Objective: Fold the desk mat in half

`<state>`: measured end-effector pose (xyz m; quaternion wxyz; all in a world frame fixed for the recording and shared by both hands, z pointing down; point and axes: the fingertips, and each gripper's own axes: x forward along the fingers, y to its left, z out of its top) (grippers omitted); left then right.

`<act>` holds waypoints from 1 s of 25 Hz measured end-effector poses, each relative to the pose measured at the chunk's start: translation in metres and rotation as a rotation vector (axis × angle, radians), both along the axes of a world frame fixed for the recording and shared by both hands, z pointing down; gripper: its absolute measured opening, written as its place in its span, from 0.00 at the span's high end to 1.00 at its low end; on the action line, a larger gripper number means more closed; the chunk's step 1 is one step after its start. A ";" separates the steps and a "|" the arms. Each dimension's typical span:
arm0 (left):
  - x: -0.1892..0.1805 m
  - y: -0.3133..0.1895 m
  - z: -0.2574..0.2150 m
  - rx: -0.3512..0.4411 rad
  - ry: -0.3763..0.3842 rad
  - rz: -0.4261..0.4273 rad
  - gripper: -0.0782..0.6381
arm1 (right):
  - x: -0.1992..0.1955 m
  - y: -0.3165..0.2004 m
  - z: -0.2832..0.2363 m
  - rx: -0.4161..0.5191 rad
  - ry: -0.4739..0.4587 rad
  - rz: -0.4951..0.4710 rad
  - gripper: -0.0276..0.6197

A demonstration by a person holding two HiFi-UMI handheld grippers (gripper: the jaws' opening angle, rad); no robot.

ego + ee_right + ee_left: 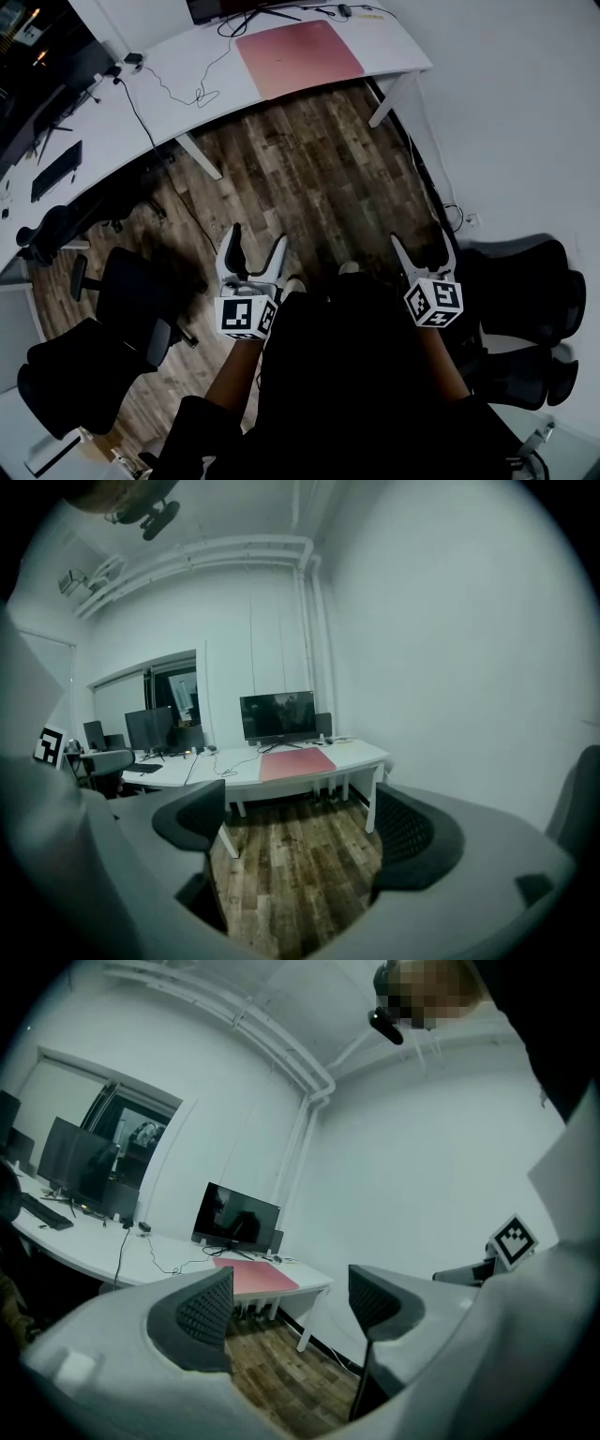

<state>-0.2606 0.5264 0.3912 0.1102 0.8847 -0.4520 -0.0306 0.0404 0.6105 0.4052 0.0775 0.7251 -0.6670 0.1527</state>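
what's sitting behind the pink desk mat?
A dark monitor stands behind the desk mat on the white desk, with cables lying to the mat's left. The desk surface under the mat is covered.

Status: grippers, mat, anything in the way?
Open, empty: left hand-held gripper, right hand-held gripper. Desk mat flat, unfolded on the desk, far across the wood floor. Office chairs off to the sides, none between.

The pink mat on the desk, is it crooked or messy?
No, nothing stands out. The desk mat lies flat and unfolded on the white desk, roughly square with its front edge.
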 end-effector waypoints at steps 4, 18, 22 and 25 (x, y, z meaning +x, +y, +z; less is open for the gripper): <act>0.009 -0.001 -0.002 -0.014 0.030 0.049 0.38 | -0.004 -0.011 0.002 -0.016 -0.005 -0.025 0.21; 0.053 -0.100 -0.002 -0.036 -0.009 -0.048 0.38 | 0.036 -0.149 0.019 -0.006 -0.076 -0.115 0.21; 0.084 -0.143 -0.009 -0.022 -0.037 -0.045 0.38 | 0.062 -0.201 0.013 0.014 -0.070 -0.135 0.21; 0.101 -0.178 -0.007 -0.028 -0.049 -0.065 0.38 | 0.081 -0.239 0.017 0.014 -0.036 -0.155 0.22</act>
